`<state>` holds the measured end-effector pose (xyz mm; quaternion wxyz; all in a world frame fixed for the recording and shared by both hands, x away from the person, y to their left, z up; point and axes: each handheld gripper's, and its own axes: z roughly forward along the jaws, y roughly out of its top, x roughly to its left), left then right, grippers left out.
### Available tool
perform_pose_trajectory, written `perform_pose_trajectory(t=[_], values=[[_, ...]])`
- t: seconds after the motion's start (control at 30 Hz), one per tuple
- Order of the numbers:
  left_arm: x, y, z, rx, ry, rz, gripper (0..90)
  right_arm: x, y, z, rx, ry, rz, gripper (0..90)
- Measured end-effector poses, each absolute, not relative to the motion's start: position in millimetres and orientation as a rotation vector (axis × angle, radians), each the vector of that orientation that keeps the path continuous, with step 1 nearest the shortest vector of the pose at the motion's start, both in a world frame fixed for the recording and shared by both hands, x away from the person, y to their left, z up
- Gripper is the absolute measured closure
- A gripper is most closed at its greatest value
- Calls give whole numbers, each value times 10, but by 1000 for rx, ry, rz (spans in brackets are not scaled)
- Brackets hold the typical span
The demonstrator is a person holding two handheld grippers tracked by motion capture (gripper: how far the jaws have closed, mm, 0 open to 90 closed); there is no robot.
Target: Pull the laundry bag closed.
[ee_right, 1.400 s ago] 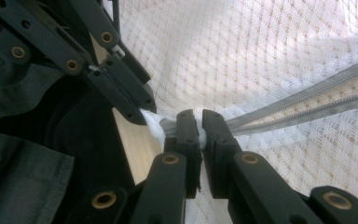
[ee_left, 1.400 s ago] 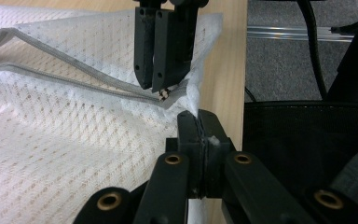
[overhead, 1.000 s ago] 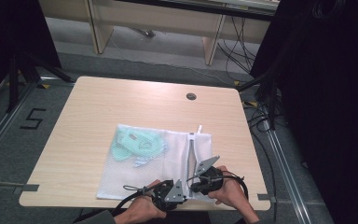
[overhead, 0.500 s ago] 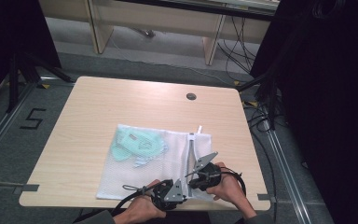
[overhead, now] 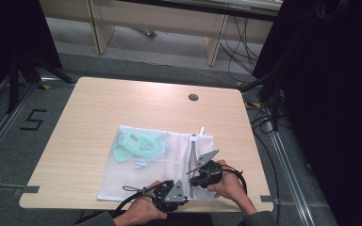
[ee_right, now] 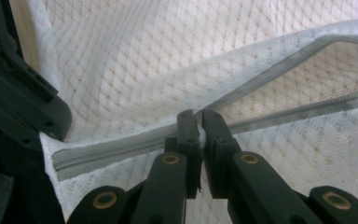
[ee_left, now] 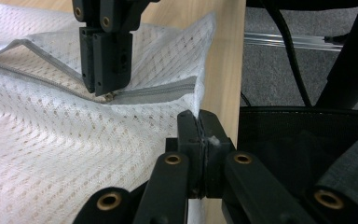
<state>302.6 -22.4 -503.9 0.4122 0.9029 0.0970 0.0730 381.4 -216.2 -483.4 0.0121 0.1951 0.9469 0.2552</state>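
A white mesh laundry bag (overhead: 146,169) lies flat on the table with a pale green garment (overhead: 136,145) inside it. Its grey zipper (ee_right: 279,70) gapes beyond my right gripper and is closed on the near side. My right gripper (ee_right: 196,126) is shut on the zipper slider, which the left gripper view shows as the slider (ee_left: 108,96) pinched from above. My left gripper (ee_left: 199,135) is shut on the bag's near corner by the table's front edge. In the high view the left gripper (overhead: 185,193) and right gripper (overhead: 194,179) sit close together at the bag's front right.
The wooden table (overhead: 122,108) has a round cable hole (overhead: 193,97) at the back right. Its right edge (ee_left: 226,56) runs just past the bag's corner, with grey floor and cables (overhead: 264,122) beyond. A person's hands (overhead: 228,183) come in from the front edge.
My right gripper has crept slightly away from the table's front edge along the zipper. The left gripper and the bag's corner have stayed put.
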Motion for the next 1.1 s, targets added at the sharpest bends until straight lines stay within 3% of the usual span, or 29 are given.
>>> perform_pose_trajectory(t=[1.1], values=[[3022, -195, -5033, 2259, 268, 157, 888, 4011, -2130, -4835, 651, 2920, 768, 867]])
